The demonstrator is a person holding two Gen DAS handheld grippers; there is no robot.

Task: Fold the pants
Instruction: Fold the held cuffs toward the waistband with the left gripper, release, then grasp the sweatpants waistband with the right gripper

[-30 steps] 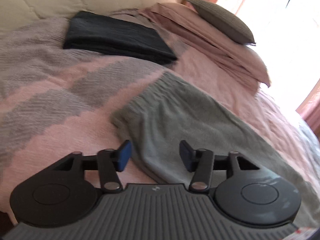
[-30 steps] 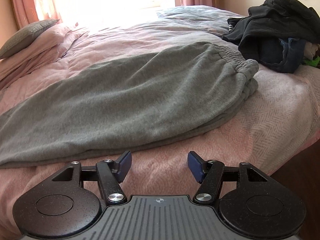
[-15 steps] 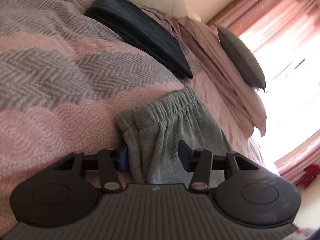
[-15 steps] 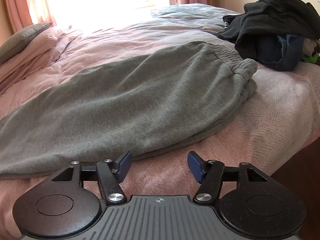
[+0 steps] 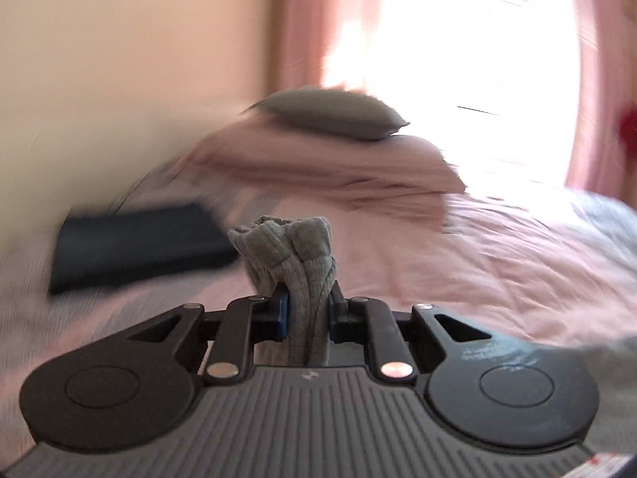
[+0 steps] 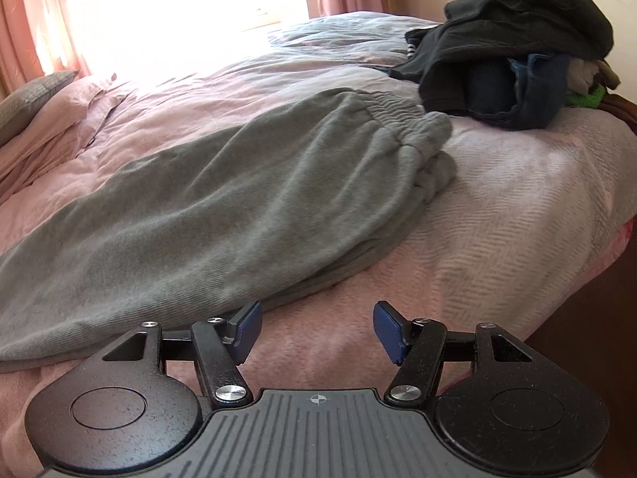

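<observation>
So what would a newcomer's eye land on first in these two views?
Probably the bunched cuffs of the grey fleece sweatpants, pinched upright in the left gripper, whose jaws have just been closing on them. Next, the grey sweatpants sprawled across the pink bedspread, the open right gripper at their near edge. Then the dark heap of unfolded clothes beyond the waistband.

Left gripper and right gripper: on each we see matte black linkage arms, silver pivot screws, blue pads at the fingertips, two round black discs behind, and between them a ribbed grey housing bearing a small central mark.
</observation>
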